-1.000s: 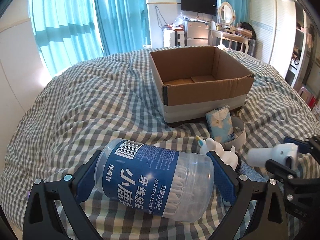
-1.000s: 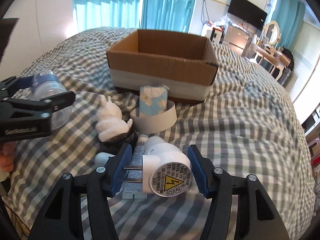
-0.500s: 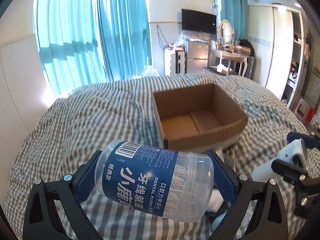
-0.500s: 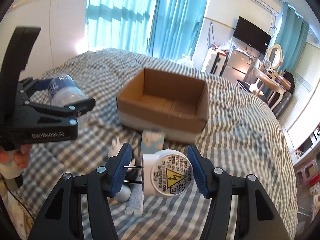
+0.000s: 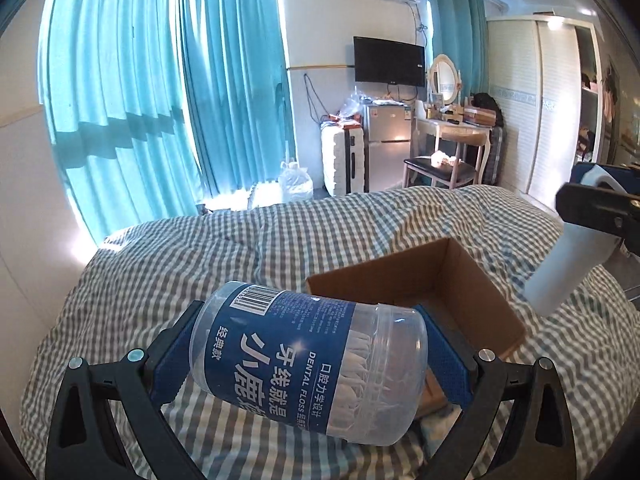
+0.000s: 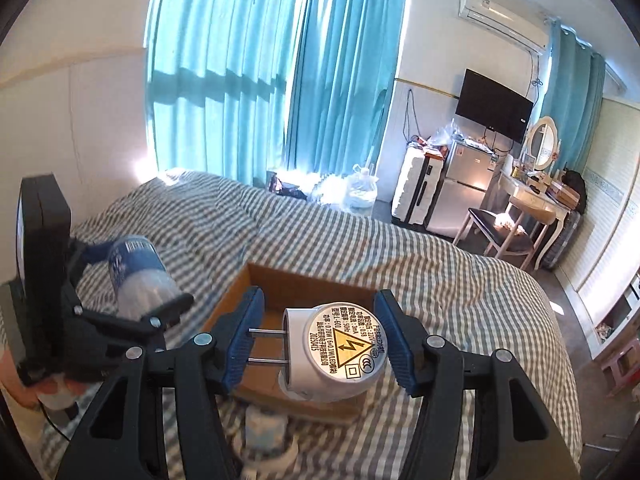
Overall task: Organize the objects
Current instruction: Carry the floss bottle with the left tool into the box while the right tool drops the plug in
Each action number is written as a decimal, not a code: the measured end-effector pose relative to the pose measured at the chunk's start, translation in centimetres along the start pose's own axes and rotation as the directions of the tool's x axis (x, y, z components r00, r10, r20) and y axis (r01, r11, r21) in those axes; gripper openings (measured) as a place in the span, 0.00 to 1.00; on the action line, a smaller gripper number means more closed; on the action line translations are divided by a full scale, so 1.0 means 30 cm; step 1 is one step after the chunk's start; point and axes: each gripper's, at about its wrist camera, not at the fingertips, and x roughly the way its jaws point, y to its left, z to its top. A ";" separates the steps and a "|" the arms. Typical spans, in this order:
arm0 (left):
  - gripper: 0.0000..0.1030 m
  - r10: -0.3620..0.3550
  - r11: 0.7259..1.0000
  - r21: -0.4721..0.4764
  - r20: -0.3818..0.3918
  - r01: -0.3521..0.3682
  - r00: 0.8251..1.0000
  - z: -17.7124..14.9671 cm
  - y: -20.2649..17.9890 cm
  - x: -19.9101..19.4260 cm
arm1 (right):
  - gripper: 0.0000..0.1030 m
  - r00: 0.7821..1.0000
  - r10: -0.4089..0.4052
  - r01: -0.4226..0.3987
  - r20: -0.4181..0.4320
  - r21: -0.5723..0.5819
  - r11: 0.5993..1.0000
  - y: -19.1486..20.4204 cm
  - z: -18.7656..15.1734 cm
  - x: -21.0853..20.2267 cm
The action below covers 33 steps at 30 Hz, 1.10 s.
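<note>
My left gripper (image 5: 308, 356) is shut on a clear dental floss jar (image 5: 308, 364) with a blue label, held sideways above the bed. Behind it lies the open cardboard box (image 5: 452, 280). My right gripper (image 6: 320, 340) is shut on a white plug-in night light (image 6: 336, 352); its two prongs press the left pad, its round labelled face looks at the camera. It hangs over the cardboard box (image 6: 296, 284). The left gripper (image 6: 132, 320) with the jar (image 6: 136, 276) shows at the left of the right wrist view. The night light (image 5: 568, 264) shows at the right edge of the left wrist view.
A grey checked duvet (image 5: 240, 248) covers the bed. A blurred blue-patterned packet (image 6: 264, 428) lies in front of the box. Beyond the bed stand teal curtains (image 5: 132, 92), a white suitcase (image 6: 416, 184), a small fridge (image 6: 464, 188), a chair (image 6: 500, 236) and a dressing table (image 6: 536, 200).
Both grippers have risen with their loads and come nearer the box. The small items on the duvet have dropped almost out of view, and more of the room shows.
</note>
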 end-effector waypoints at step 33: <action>0.99 -0.061 0.992 0.100 -0.135 0.075 0.989 0.014 -0.184 0.464 | 0.69 0.986 0.096 -0.080 -0.139 0.120 0.990 -0.175 -0.015 0.592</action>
